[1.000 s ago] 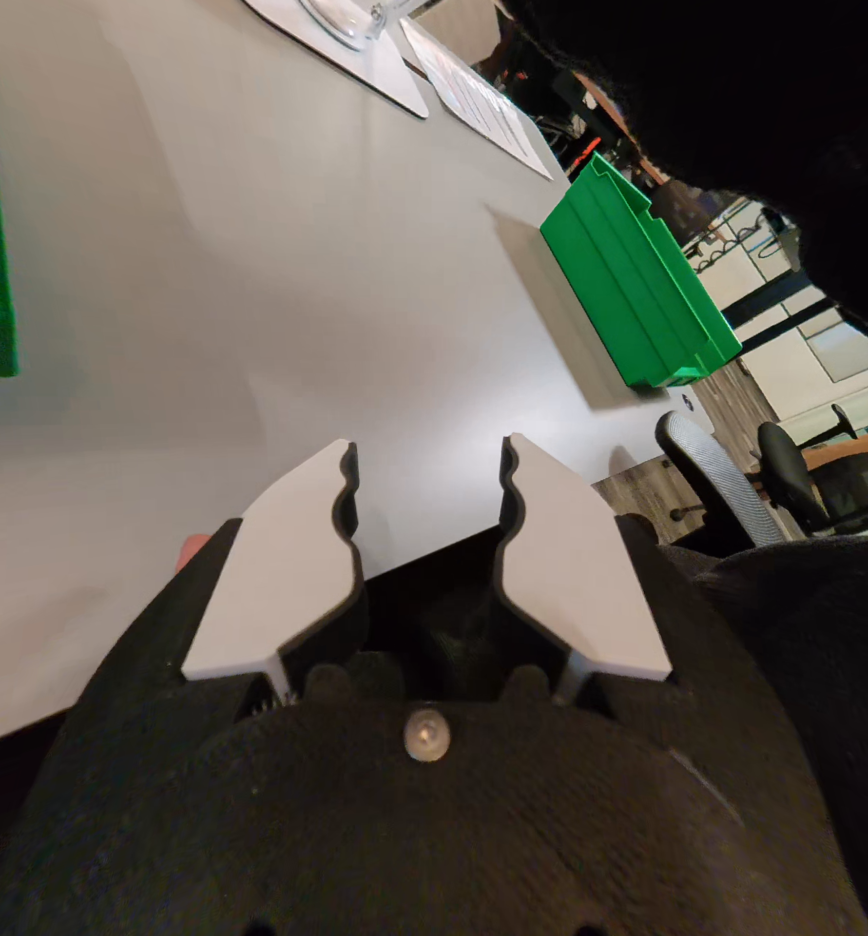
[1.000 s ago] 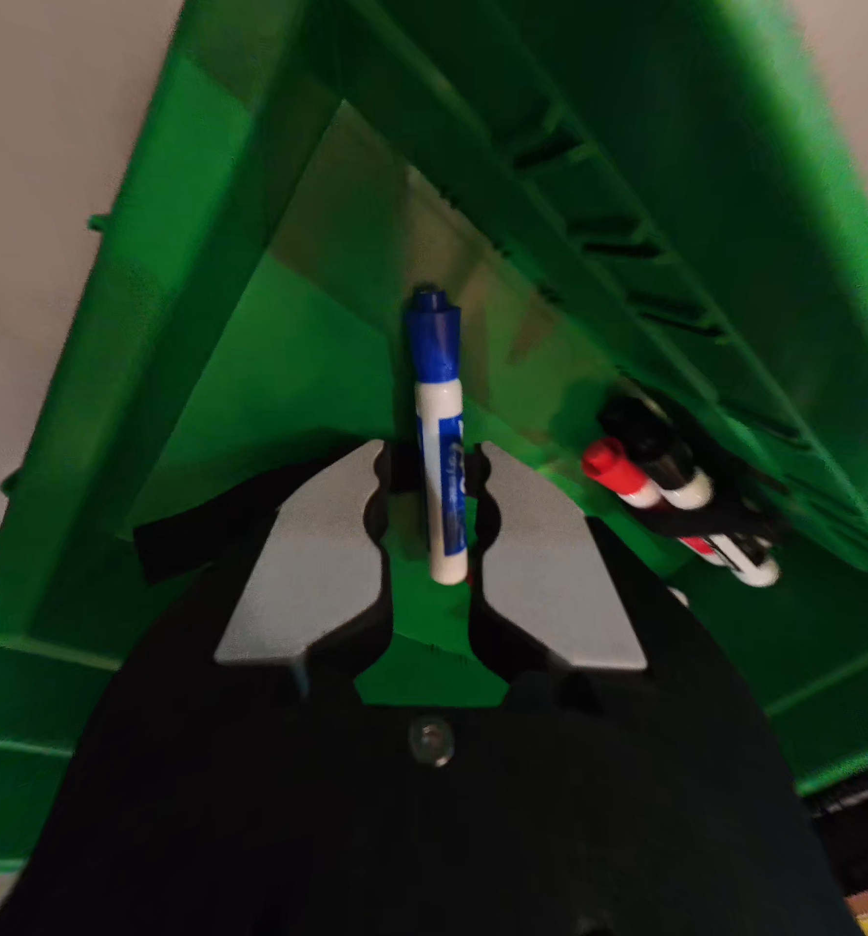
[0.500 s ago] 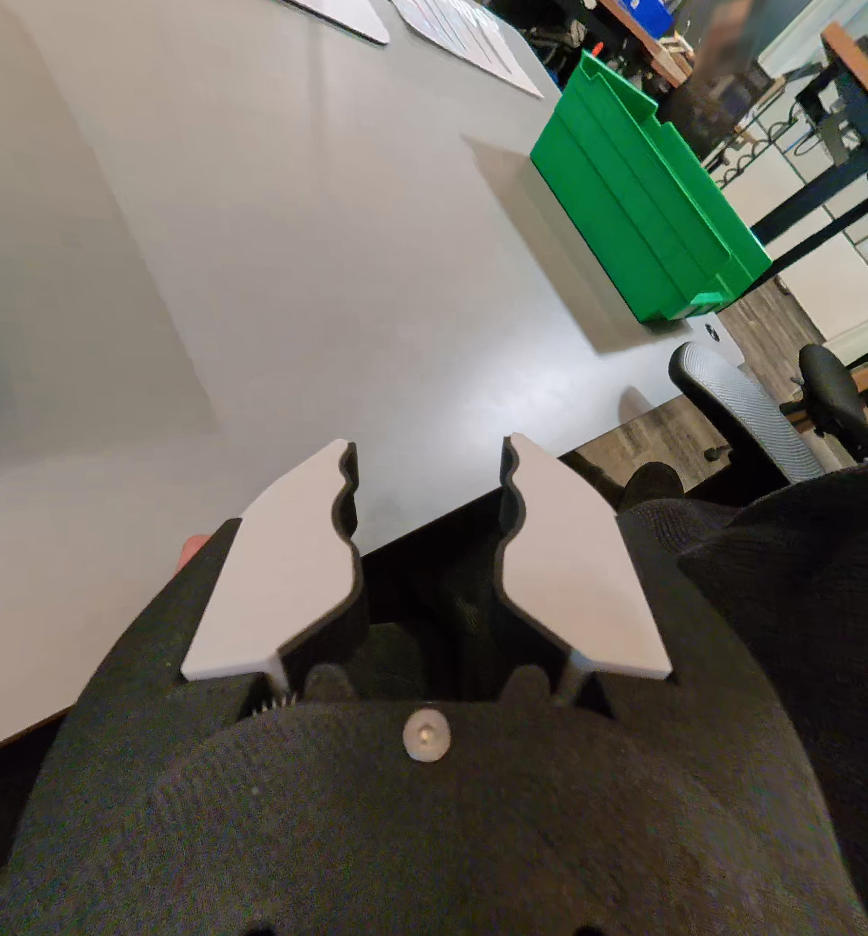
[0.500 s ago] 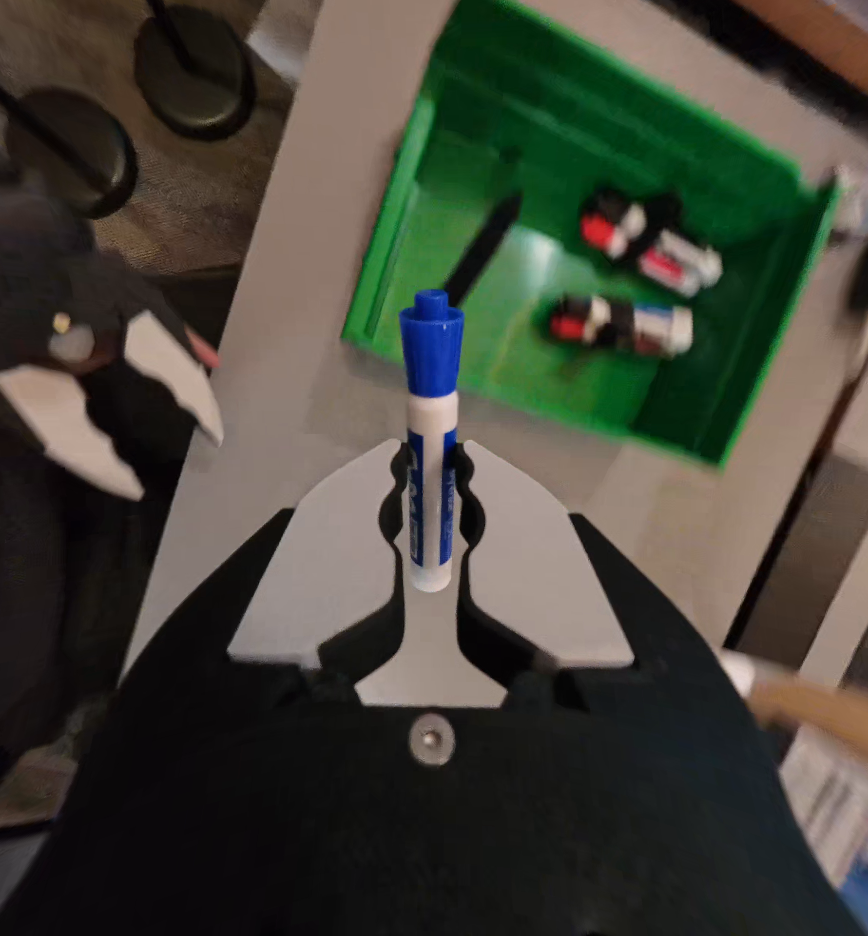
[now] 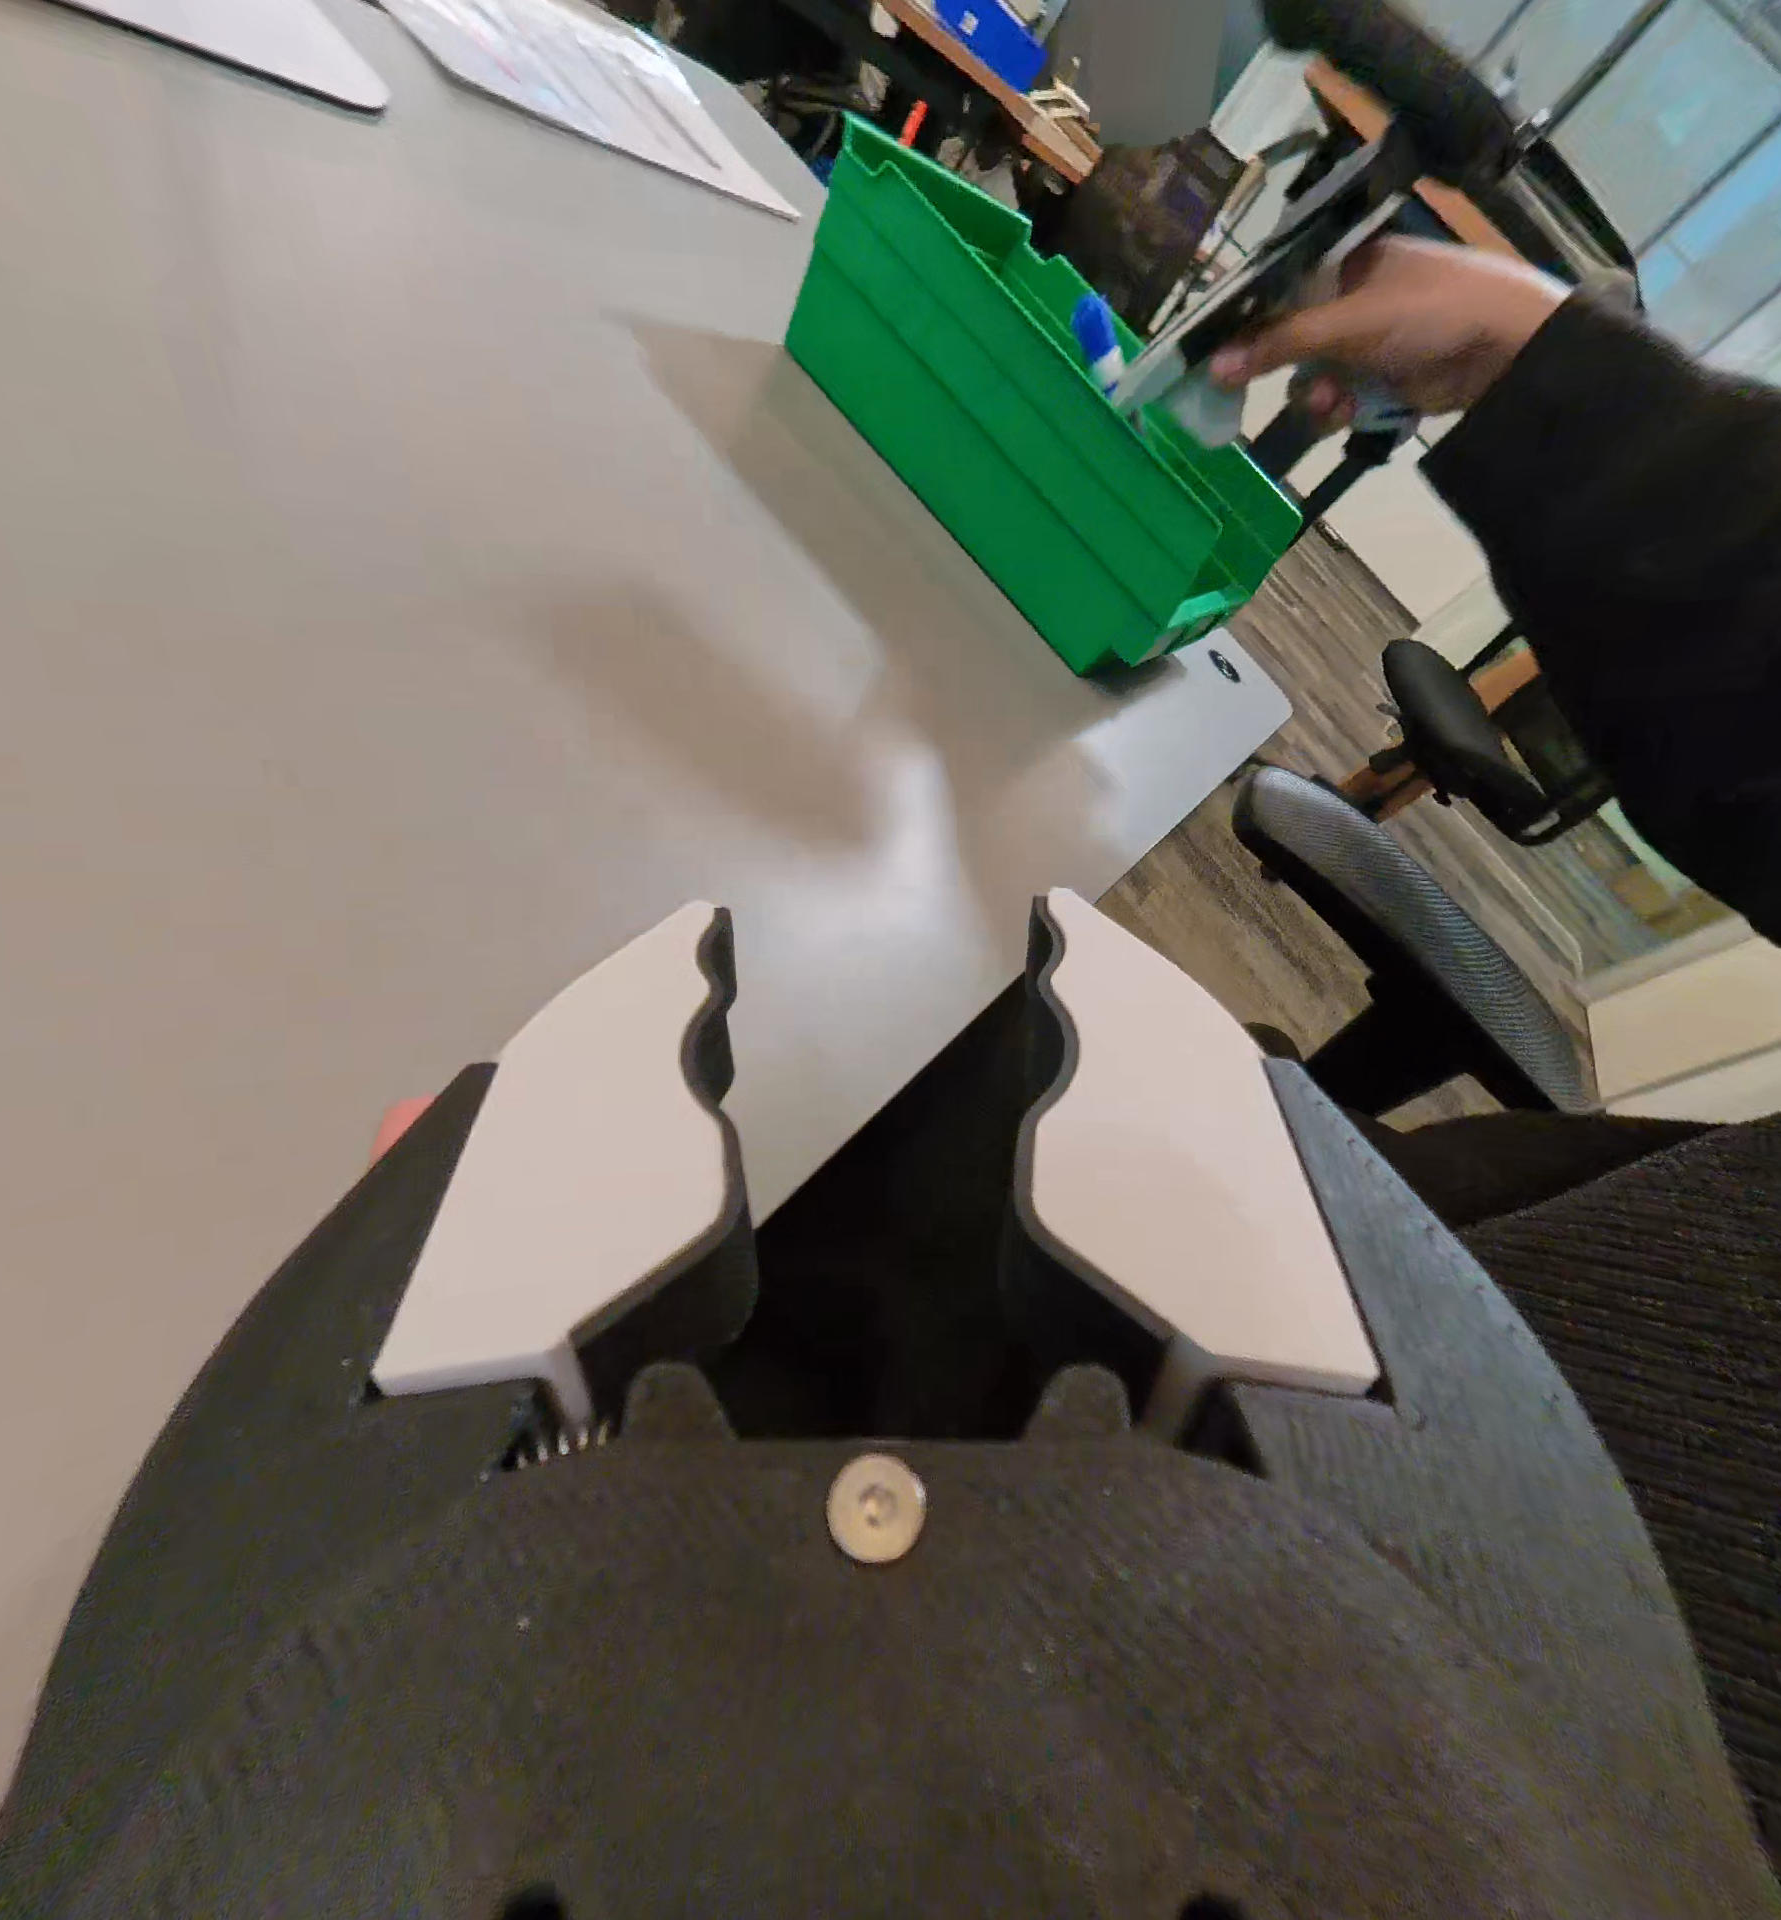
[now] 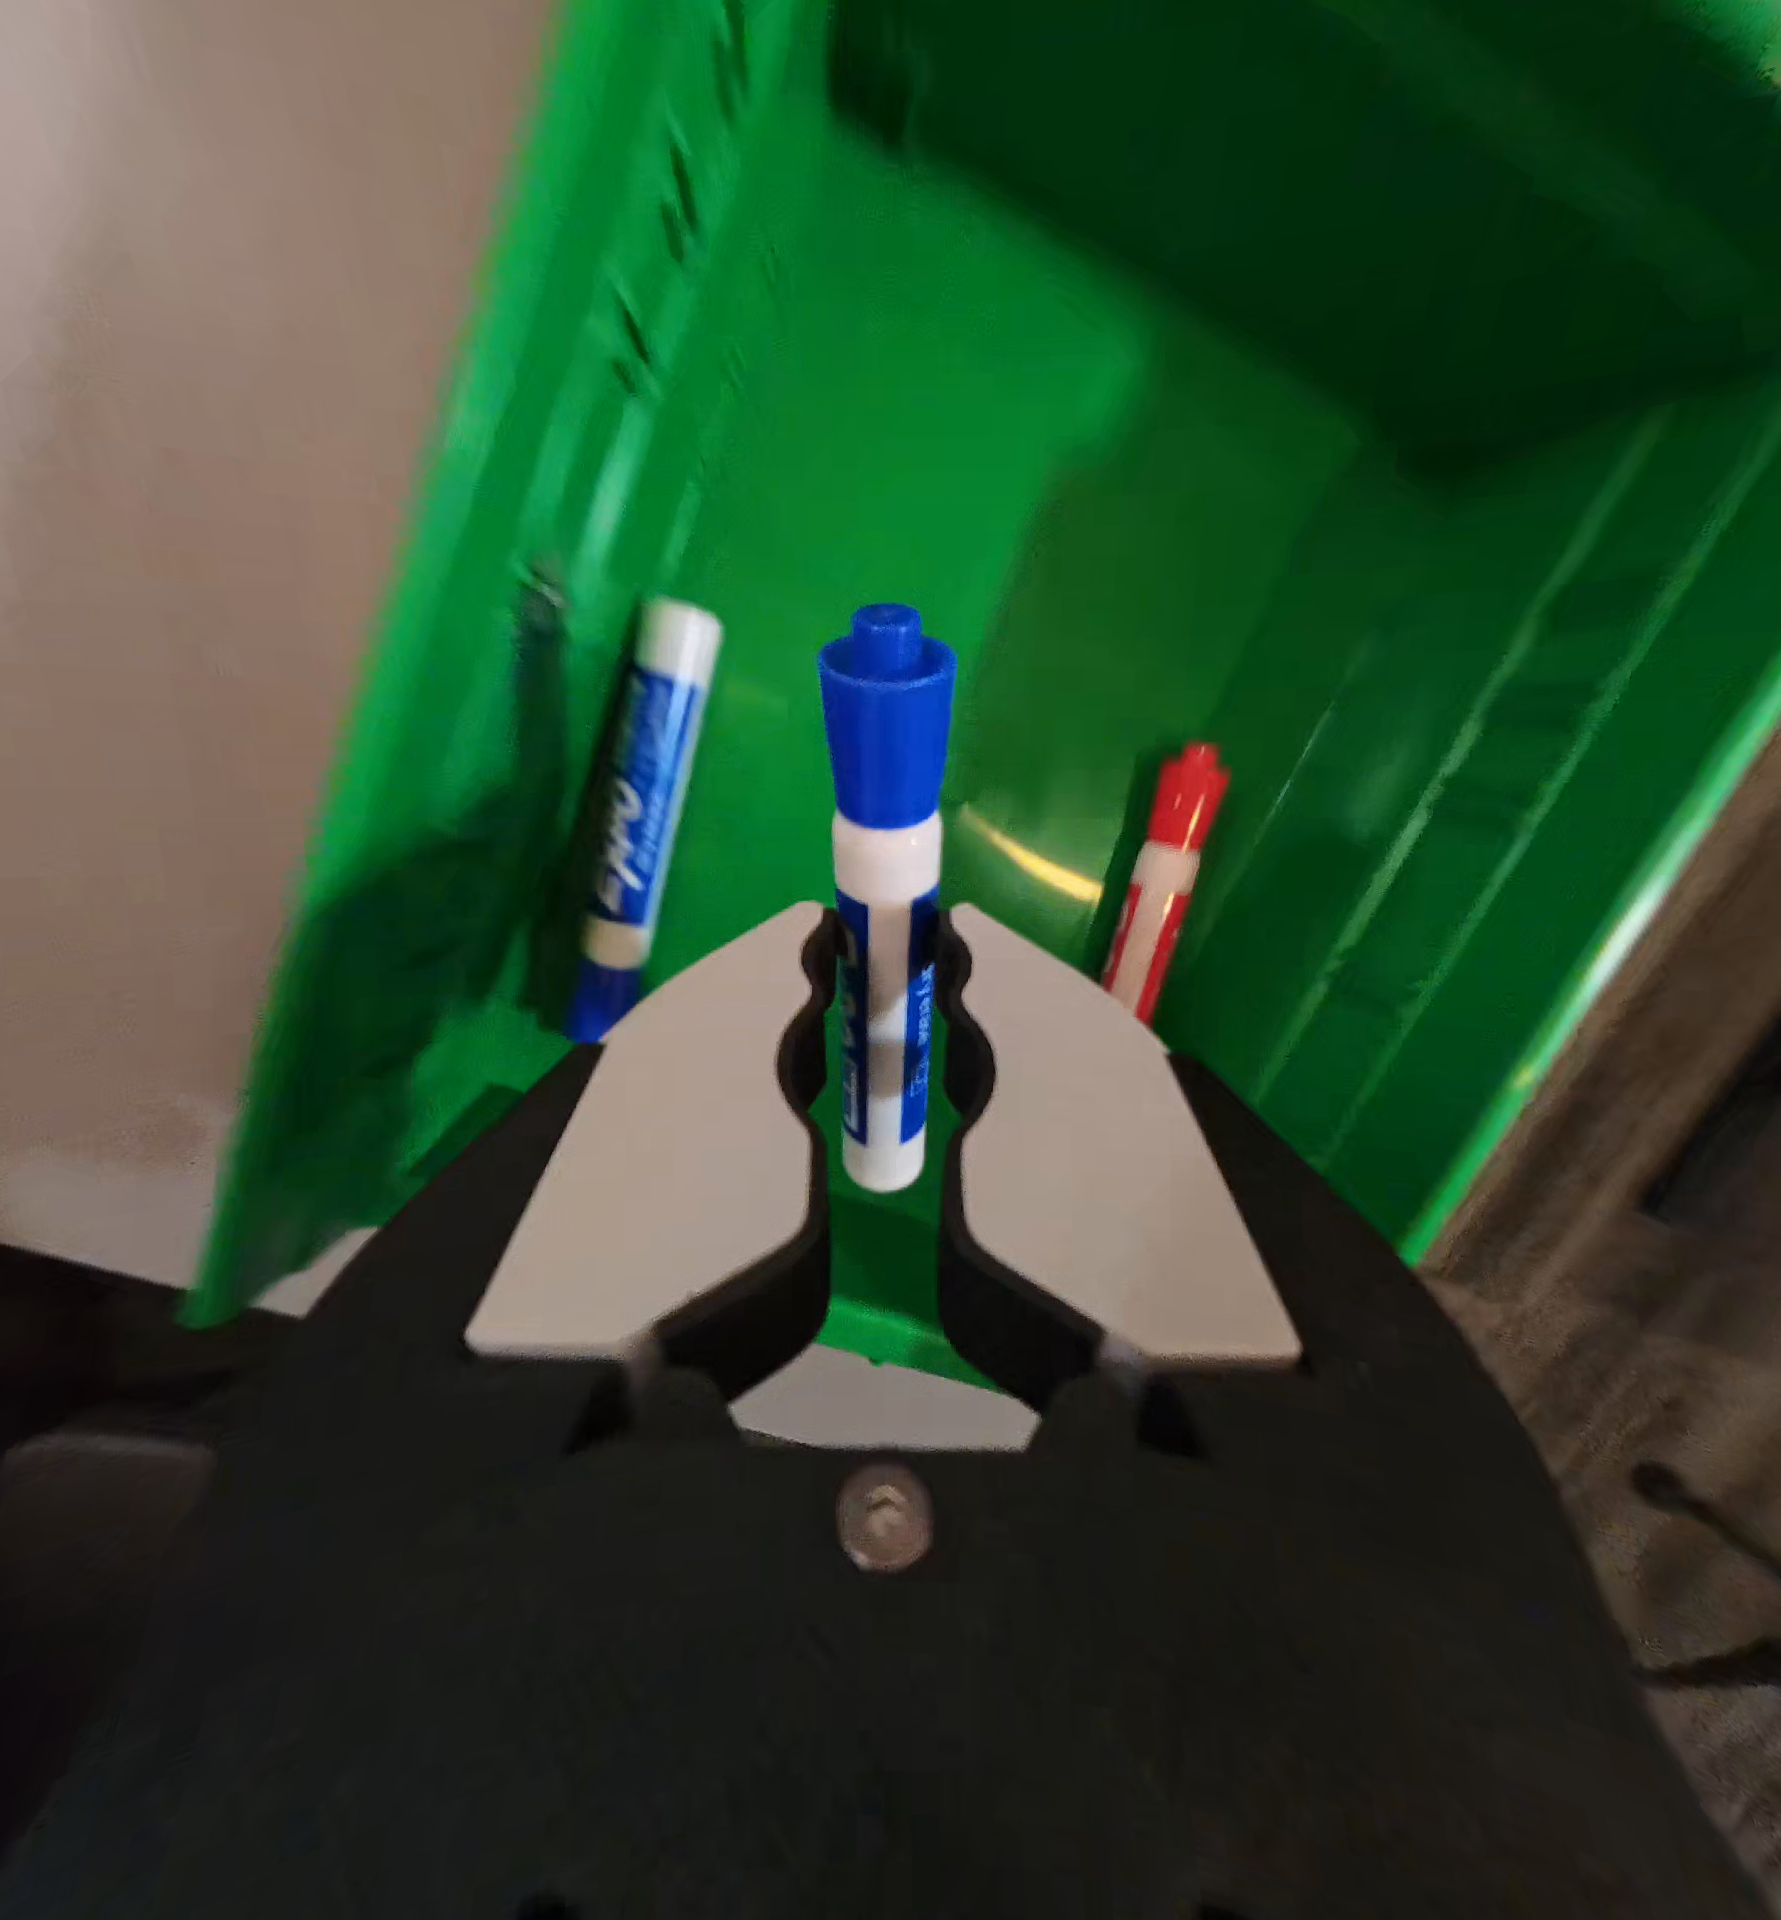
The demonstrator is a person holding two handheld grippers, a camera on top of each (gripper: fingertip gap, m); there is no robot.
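Note:
My right gripper point(image 6: 884, 920) is shut on a blue-capped marker point(image 6: 883, 831), cap pointing forward, held over the inside of a green bin point(image 6: 1125, 436). A second blue marker point(image 6: 642, 810) lies on the bin floor at the left and a red marker point(image 6: 1166, 873) at the right. My left gripper point(image 5: 881, 925) is open and empty, low at the near edge of the grey table point(image 5: 346, 520). In the left wrist view the green bin point(image 5: 1000, 447) stands near the table's right end, with the right gripper point(image 5: 1166, 374) and the held marker point(image 5: 1094, 322) above it.
A person's hand point(image 5: 1385, 322) and dark sleeve point(image 5: 1675, 582) hold the right gripper. A white mat point(image 5: 242, 42) and a printed sheet point(image 5: 595, 94) lie at the table's far side. Office chairs point(image 5: 1405, 935) stand on the floor past the table edge. Across from one pair of fingers to the other is roughly 45 cm.
My right gripper lifted the blue marker out of one green bin, carried it across, and now holds it low over a different green bin. My left gripper turned right, still open.

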